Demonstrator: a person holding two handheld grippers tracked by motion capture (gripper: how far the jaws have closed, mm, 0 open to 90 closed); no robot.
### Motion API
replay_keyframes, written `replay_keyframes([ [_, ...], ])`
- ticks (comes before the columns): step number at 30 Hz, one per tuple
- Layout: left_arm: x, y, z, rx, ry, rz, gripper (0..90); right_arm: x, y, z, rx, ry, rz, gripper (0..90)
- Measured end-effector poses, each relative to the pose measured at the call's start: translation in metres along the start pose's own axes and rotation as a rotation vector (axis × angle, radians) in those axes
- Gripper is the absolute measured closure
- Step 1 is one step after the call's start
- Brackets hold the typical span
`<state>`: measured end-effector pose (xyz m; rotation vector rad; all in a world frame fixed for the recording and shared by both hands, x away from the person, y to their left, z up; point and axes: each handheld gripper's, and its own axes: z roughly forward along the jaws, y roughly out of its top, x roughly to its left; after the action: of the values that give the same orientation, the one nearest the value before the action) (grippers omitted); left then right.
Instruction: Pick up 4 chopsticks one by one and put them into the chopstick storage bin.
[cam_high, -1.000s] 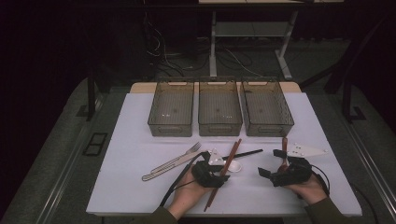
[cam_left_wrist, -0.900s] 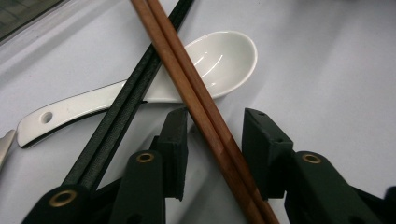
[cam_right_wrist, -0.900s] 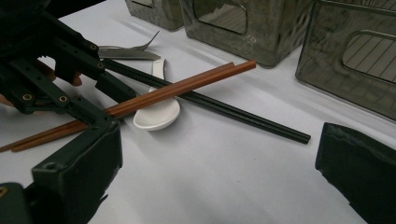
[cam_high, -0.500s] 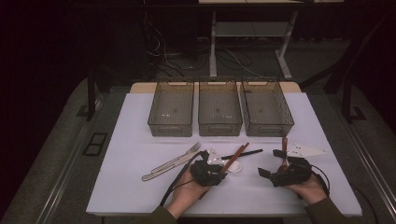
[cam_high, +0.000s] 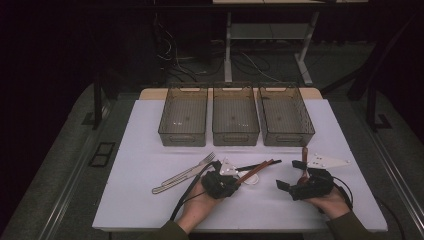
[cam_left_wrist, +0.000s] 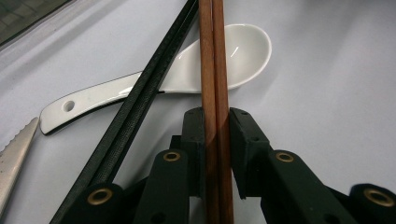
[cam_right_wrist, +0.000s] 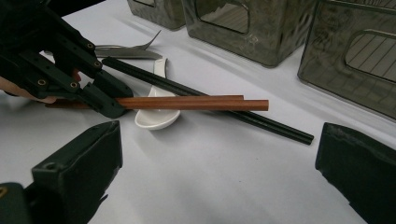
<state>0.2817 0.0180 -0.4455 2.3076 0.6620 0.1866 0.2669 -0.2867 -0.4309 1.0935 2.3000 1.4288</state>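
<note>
While the right gripper (cam_high: 295, 175) rests with jaws spread near the tabletop's (cam_high: 150, 150) right, the left gripper's (cam_high: 235, 181) jaws, just closing, pinch two reddish-brown wooden chopsticks (cam_left_wrist: 214, 70) above a white ceramic spoon (cam_left_wrist: 219, 56).

Three mesh bins (cam_high: 235, 115) stand in a row at the frame's centre. Two brown chopsticks (cam_left_wrist: 214, 70), two black chopsticks (cam_right_wrist: 210, 100). One white spoon (cam_left_wrist: 219, 56), one fork (cam_high: 187, 172), one knife (cam_left_wrist: 14, 158).

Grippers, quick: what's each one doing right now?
Left gripper: jaws just closed in, shut on the brown chopsticks.
Right gripper: open, holding nothing.
</note>
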Motion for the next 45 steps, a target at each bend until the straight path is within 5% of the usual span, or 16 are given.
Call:
replay_keyframes([
  [21,0.000,-0.003,-0.019,-0.054,-0.029,-0.014,63.4,0.000,0.000,-0.001,0.000,0.002,0.005,0.5],
  [36,0.012,-0.027,-0.050,-0.102,-0.076,-0.005,75.0,-0.001,0.000,0.000,0.004,0.000,0.005,0.5],
  [45,0.017,-0.039,-0.049,-0.101,-0.100,-0.034,76.7,-0.001,0.000,0.000,0.004,-0.003,0.001,0.5],
])
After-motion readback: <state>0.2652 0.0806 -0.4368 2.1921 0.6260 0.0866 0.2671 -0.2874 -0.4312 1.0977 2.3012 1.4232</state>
